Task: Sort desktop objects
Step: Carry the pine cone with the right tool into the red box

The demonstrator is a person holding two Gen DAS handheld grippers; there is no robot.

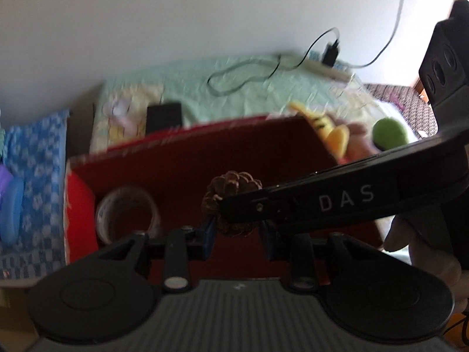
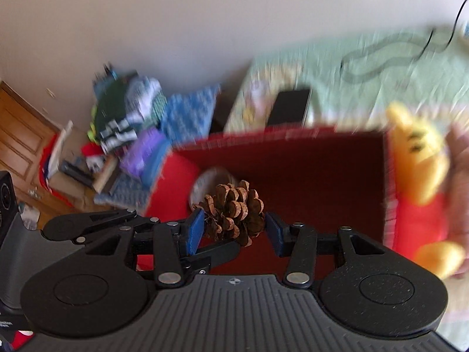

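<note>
Behind everything, a pale wall (image 1: 176, 14) fills the upper half of both views. Below it lies a bed with a light green cover (image 1: 249, 88), carrying a looped black cable (image 1: 240, 80), a charger on a power strip (image 1: 331, 54) and a flat black device (image 1: 163, 116).

Next in size, a red box (image 1: 205, 158) with a dark red interior stands in front of the bed; a roll of clear tape (image 1: 127, 215) sits inside its left corner. At the box's right edge lies a yellow and red plush toy (image 2: 419, 173), with a green ball (image 1: 390, 133) just beside it in the left wrist view. Left of the box are a blue patterned cloth (image 1: 35, 158) and, in the right wrist view, a blurred heap of clothes (image 2: 123, 111).

Left gripper (image 1: 238, 236): blue pads on either side of a pine cone (image 1: 231, 193), which the black body of the other tool partly hides; whether the pads press it cannot be told.

Right gripper (image 2: 234, 230): jaws partly open, blue pads (image 2: 195, 230) flanking the pine cone (image 2: 234, 214), the left pad touching its scales, the right one just beside it. The cone hangs over the box's interior.
</note>
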